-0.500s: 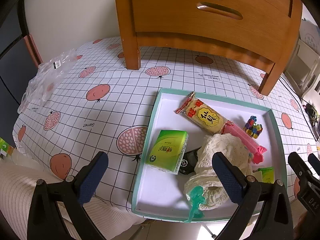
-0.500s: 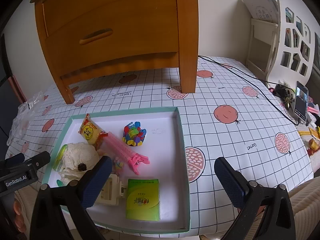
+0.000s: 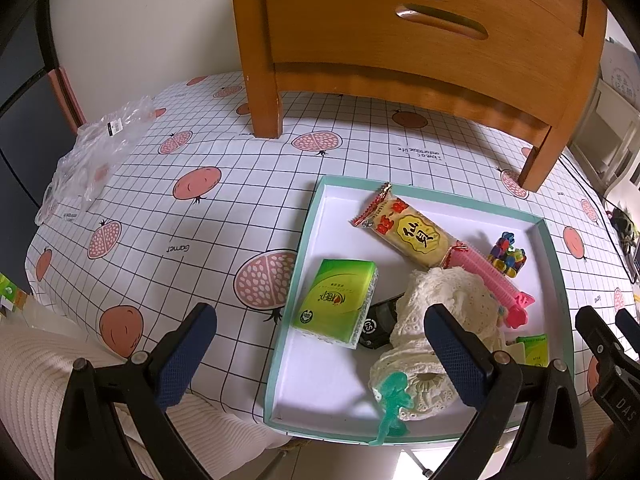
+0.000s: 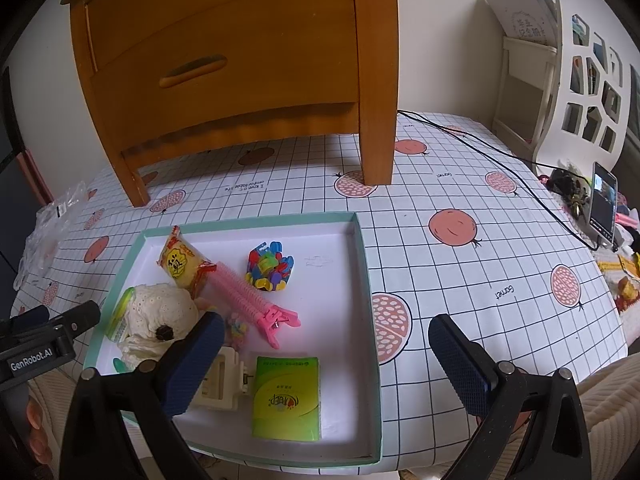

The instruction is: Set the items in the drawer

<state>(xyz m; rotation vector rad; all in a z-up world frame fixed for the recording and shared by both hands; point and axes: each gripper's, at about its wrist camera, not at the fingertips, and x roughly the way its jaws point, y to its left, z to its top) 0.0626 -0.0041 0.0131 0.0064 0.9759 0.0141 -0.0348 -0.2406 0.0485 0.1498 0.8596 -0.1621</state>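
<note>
The tray [image 4: 366,264] lies on the table in front of the cabinet [image 4: 240,60], whose drawer [image 4: 224,80] is closed. In the tray: snack pack [image 4: 182,260] at the far left corner, pink clip [image 4: 256,304] beside it, coloured beads [image 4: 270,266] toward the middle, lace cloth [image 4: 160,316] at the left wall, tissue pack [image 4: 288,396] at the near edge. Left gripper [image 3: 320,352] and right gripper [image 4: 326,360] hover over the tray's near edge, jaws fully apart, holding nothing.
</note>
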